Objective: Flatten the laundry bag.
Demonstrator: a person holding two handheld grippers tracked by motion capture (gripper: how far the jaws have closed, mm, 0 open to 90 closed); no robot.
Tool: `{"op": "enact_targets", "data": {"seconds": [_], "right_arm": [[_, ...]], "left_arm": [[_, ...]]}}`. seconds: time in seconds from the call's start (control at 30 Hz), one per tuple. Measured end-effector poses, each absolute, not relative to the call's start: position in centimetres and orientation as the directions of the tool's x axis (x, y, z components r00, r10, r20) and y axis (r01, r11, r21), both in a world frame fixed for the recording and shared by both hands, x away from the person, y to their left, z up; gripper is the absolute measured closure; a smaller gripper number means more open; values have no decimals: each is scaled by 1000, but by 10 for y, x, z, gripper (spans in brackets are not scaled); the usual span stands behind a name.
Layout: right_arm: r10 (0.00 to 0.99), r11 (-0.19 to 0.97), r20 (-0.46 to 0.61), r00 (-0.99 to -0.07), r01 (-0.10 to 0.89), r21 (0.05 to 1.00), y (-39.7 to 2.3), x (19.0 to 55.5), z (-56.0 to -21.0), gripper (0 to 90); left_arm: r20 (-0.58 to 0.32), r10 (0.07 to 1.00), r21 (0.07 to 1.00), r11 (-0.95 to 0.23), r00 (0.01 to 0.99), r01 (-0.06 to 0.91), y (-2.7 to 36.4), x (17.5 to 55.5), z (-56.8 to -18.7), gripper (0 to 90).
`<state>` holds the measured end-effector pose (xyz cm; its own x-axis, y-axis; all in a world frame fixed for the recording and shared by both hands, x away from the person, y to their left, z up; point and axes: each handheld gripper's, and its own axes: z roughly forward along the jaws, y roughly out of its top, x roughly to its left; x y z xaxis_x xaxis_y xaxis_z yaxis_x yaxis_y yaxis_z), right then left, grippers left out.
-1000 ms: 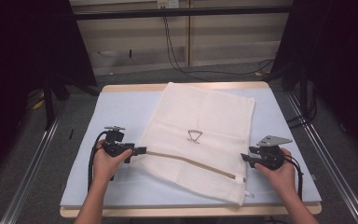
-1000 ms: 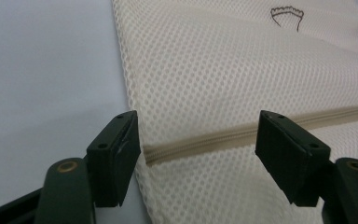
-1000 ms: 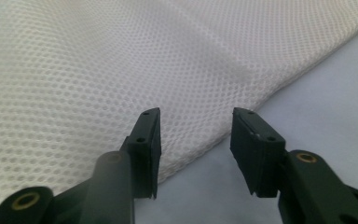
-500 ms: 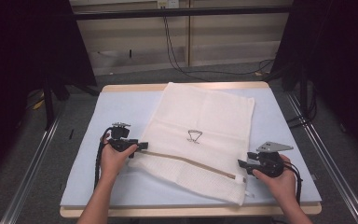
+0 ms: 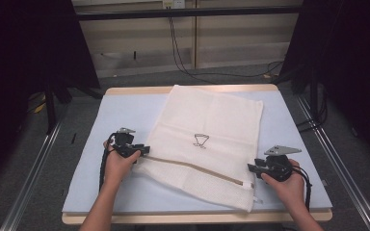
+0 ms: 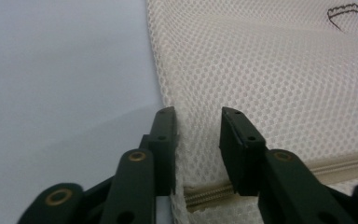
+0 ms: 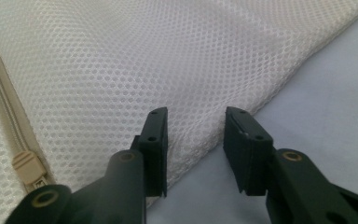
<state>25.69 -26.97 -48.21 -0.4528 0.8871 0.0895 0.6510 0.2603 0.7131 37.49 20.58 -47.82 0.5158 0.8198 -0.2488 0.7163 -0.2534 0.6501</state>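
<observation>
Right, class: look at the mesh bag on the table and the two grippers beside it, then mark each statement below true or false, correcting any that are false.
1. The mesh bag lies flat on the pale blue mat. True.
2. The zip lies at the far end of the bag. False: it crosses the near end, towards the person.
3. The left gripper has the bag's edge between its fingers. True; they have just been closing.
4. The bag is plain, with no mark. False: a small dark emblem sits near its middle.
5. The right gripper is over the bag's centre. False: it is at the bag's right edge.
</observation>
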Motion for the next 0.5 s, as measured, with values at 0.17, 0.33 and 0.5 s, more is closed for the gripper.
{"op": "enact_targets", "data": {"seconds": [0.17, 0.33, 0.5], "right_arm": [[875, 269, 99, -474, 645, 715, -270, 259, -482, 787], [868, 271, 105, -486, 638, 721, -271, 260, -482, 854], [873, 262, 112, -475, 649, 715, -273, 263, -481, 873]], "left_arm": [[-298, 821, 636, -210, 488, 742, 209, 374, -480, 853], [-312, 814, 622, -216, 491, 753, 208, 372, -479, 869], [-337, 809, 587, -219, 482, 779, 212, 367, -475, 875]]}}
